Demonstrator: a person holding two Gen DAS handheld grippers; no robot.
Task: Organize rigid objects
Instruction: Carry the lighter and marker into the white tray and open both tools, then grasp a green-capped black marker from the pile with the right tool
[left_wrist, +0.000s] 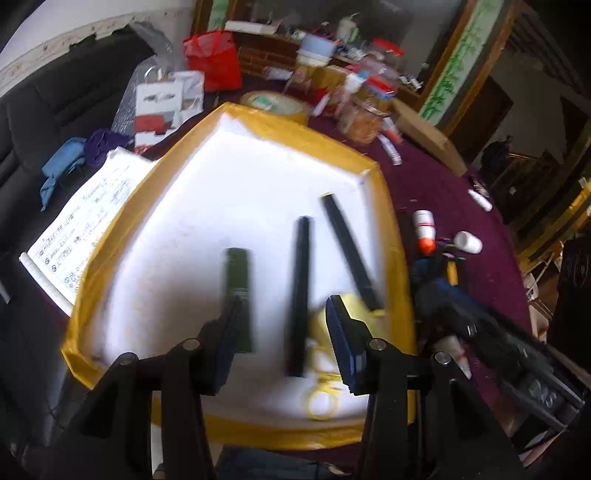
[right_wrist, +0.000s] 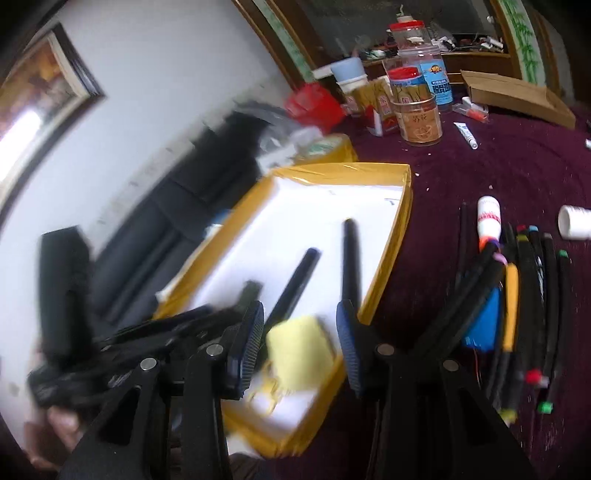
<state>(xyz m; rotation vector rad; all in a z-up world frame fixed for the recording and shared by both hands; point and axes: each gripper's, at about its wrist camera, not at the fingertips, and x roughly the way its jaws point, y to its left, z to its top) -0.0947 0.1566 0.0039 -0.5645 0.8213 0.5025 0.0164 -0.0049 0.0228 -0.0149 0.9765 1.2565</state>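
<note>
The tray (left_wrist: 258, 122) at the centre of the left wrist view has a rim wrapped in glossy yellow tape and a matt white floor that looks like foam. On that floor lie three matt black sticks (left_wrist: 301, 295) and a pale yellow sponge-like block (right_wrist: 295, 354). Around the tray spreads a dark purple tablecloth (right_wrist: 480, 166) with a soft, napped look. At upper right of the right wrist view stand clear plastic jars (right_wrist: 421, 118) and a plain brown cardboard box (right_wrist: 517, 96). At left of the left wrist view lies a printed paper sheet (left_wrist: 85, 221).
</note>
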